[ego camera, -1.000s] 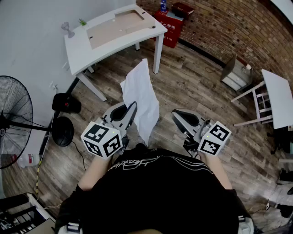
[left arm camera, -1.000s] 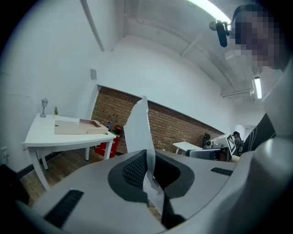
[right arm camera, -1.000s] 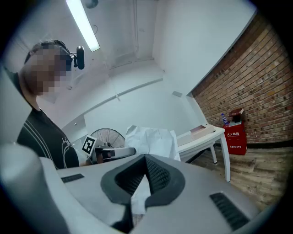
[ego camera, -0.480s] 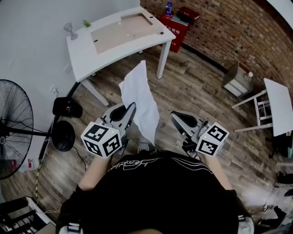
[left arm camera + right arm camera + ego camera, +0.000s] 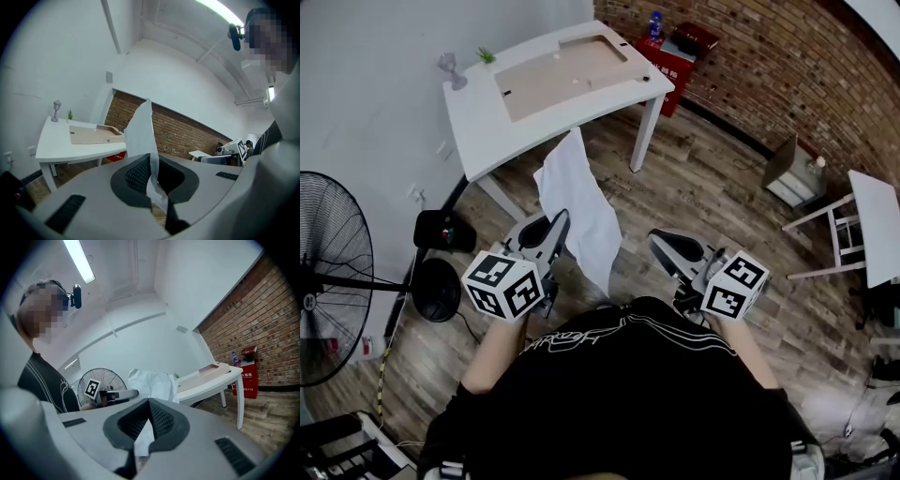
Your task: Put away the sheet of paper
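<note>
Closer now than a second ago, the white tabletop point(image 5: 478, 112) fills more of the head view, and the sheet of paper point(image 5: 577, 202) with the left tongs point(image 5: 558, 220) has shifted a little leftward towards it. From the head view the sheet stands up and forward from the left tongs, which are clamped on its lower edge, its top corner reaching just below the tabletop's near edge, over the wooden floor point(image 5: 703, 197). A tan panel point(image 5: 562, 66) lies on the tabletop, with a small plant point(image 5: 487, 56) and a grey ornament point(image 5: 450, 67) at its far corner. The right tongs point(image 5: 661, 246) hang beside the sheet, apart from it. A fan point(image 5: 333, 272) stands at the left and a brick wall point(image 5: 769, 66) runs along the right. Seen from the left gripper view, the left tongs point(image 5: 151, 161) are pressed together on the sheet of paper point(image 5: 139, 131), which rises crumpled from between the pads, with the tabletop point(image 5: 51, 140) behind at the left. Seen from the right gripper view, the right tongs point(image 5: 149, 401) are closed on nothing; the sheet point(image 5: 152, 383) shows beyond them, held up beside the fan point(image 5: 101, 378), with the tabletop point(image 5: 211, 378) at the right.
</note>
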`<act>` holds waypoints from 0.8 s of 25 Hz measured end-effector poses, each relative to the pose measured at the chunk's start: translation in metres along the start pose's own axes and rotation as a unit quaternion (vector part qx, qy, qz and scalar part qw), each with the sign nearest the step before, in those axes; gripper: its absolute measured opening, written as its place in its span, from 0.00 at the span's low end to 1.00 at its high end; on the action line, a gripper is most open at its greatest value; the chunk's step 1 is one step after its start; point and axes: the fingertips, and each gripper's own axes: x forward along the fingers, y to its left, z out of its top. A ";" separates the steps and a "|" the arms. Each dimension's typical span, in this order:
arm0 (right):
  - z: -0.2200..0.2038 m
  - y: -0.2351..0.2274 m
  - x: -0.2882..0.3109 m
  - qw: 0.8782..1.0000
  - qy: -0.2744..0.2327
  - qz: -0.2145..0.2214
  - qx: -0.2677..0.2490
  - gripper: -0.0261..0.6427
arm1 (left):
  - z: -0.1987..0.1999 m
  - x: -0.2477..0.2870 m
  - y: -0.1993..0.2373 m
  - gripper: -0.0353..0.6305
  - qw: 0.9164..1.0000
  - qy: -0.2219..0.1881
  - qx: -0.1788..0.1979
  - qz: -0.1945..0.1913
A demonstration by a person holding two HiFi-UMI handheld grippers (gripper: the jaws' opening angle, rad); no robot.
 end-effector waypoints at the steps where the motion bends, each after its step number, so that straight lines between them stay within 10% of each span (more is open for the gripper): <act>1: 0.000 -0.002 0.002 1.000 0.001 0.000 0.002 0.04 | 0.002 0.001 0.004 0.12 1.000 -0.001 -0.002 0.003; 20: 0.090 -0.181 0.108 0.999 0.010 0.042 0.026 0.04 | 0.062 0.144 0.123 0.12 0.996 0.001 -0.035 0.081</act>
